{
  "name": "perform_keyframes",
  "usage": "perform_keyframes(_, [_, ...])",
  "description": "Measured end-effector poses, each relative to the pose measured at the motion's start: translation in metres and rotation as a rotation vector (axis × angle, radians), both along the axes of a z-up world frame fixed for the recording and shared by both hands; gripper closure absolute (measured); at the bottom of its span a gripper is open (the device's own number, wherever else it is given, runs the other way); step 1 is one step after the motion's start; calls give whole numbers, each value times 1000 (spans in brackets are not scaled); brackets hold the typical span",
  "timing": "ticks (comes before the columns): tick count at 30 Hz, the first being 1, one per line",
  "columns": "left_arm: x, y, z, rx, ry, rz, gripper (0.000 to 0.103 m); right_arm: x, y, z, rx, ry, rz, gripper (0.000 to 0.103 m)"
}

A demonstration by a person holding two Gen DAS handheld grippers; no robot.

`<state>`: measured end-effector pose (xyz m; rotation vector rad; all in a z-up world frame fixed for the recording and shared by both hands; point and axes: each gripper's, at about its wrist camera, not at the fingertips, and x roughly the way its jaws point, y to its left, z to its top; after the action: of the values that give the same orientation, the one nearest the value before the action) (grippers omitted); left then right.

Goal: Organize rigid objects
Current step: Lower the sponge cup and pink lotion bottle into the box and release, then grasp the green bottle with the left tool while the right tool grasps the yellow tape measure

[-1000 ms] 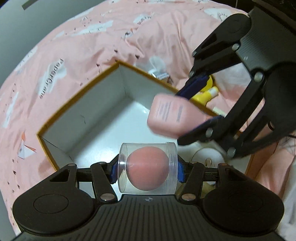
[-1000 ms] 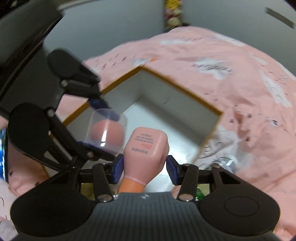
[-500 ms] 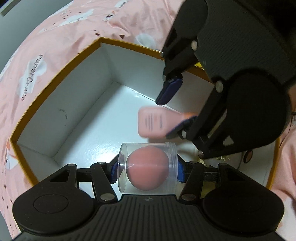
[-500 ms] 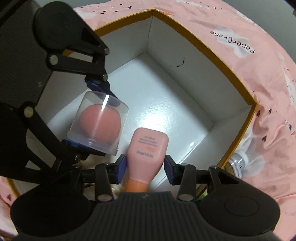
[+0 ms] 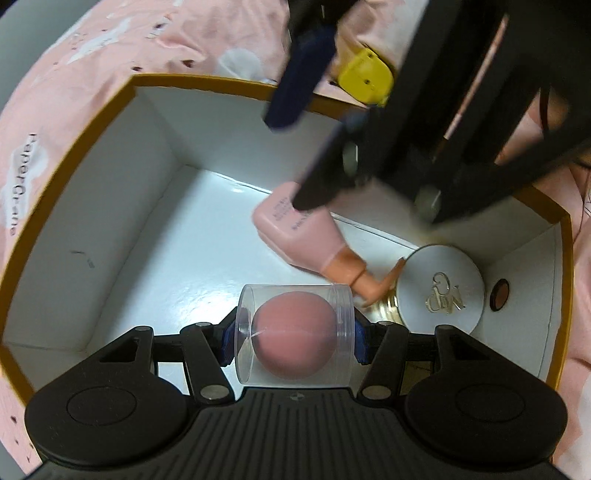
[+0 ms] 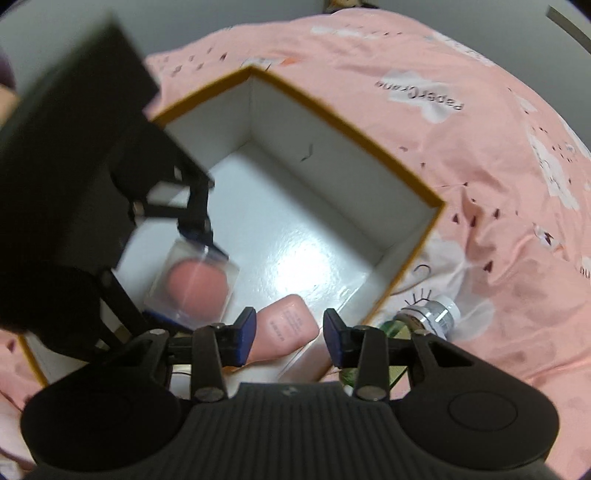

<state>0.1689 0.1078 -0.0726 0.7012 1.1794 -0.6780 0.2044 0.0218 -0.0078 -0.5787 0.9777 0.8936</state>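
Left tongs gripped the sponge case sideways just above the box floor, right tongs parted over the released bottle.

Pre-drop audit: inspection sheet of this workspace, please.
Surface: pink printed bedsheet; white box, gold rim, on it.
Job's things: pink tube and round white compact lie in the box; clear sponge case in left claw.
Clutter: yellow item, silver-capped bottle outside the box.
Grippers: left claw shut on clear sponge case; right claw open above the tube, jaws just been closing.
Cables: nothing seen.
Surroundings: grey wall.
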Motion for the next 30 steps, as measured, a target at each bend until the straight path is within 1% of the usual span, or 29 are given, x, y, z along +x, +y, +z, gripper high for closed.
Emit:
perform_keyframes(4, [0, -8, -6, -5, 45, -47, 37, -1, -19, 16, 70, 21, -32, 63])
perform_keyframes(5, [0, -10, -7, -5, 49, -52, 37, 0, -21, 18, 79, 23, -36, 61])
perform_keyframes(9, [-5, -18, -7, -15, 43, -77, 37, 1, -26, 19, 74, -21, -44, 60])
perform_keyframes(11, [-7, -22, -8, -1, 52, -98, 34, 5, -29, 18, 78, -16, -56, 60])
perform_keyframes(14, [-9, -24, -11, 22, 44, -110, 33, 8, -34, 20, 83, -14, -84, 59])
perform_keyframes(18, [-9, -28, -9, 17, 38, -116, 29, 7, -39, 24, 89, -8, -107, 58])
perform_keyframes(20, [-9, -27, -5, 10, 44, -114, 18, 7, -44, 24, 90, -5, -115, 57])
perform_keyframes(22, [-5, -29, 0, 11, 43, -105, 18, 7, -48, 23, 93, -1, -128, 57])
perform_keyframes(25, [-3, -30, 8, 1, 11, -96, 18, 8, -56, 24, 106, 5, -149, 56])
perform_keyframes(27, [-4, -29, 21, -30, -5, -77, 19, 8, -62, 25, 111, 0, -161, 55])
perform_keyframes(28, [-5, -29, 26, -46, -18, -67, 20, 8, -66, 26, 115, -2, -171, 51])
perform_keyframes(30, [-7, -29, 39, -71, -51, -50, 24, 10, -76, 26, 122, -4, -196, 50])
